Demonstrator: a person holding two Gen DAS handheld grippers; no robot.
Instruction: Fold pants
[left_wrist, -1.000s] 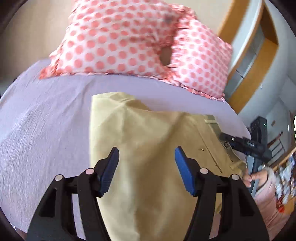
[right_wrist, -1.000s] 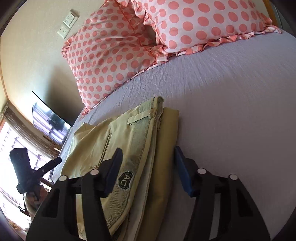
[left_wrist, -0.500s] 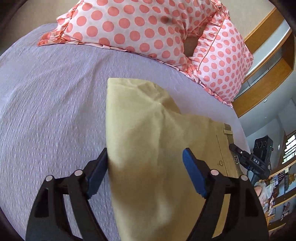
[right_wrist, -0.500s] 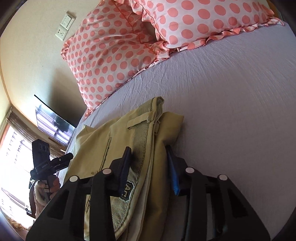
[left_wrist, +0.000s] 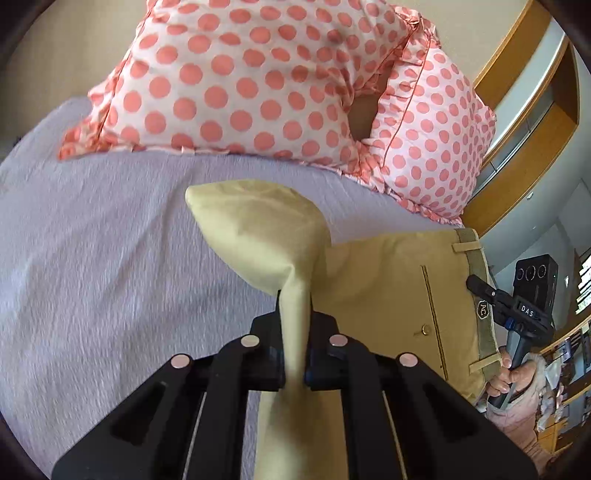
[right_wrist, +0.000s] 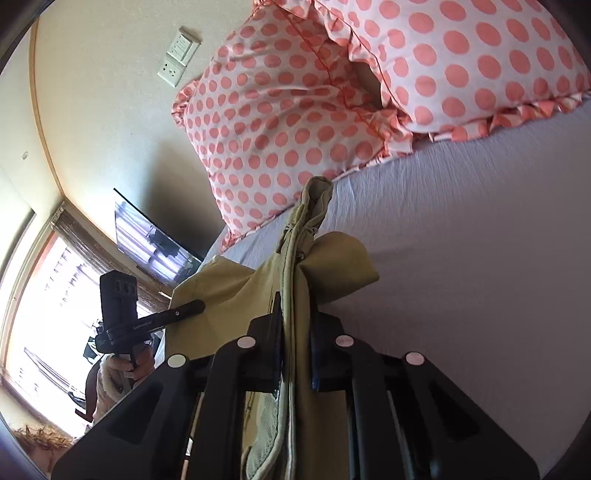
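left wrist, khaki pants (left_wrist: 388, 295) bunched, pinched in left tongs (left_wrist: 294, 325)

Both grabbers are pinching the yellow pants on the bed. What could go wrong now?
1. The left gripper pinches only a narrow bunch of the pants, so the cloth might slip out when pulled.
2. The right gripper clamps the thick waistband; some layers could slide loose and spoil the fold.
3. The pillows lie close; lifted cloth might brush them.
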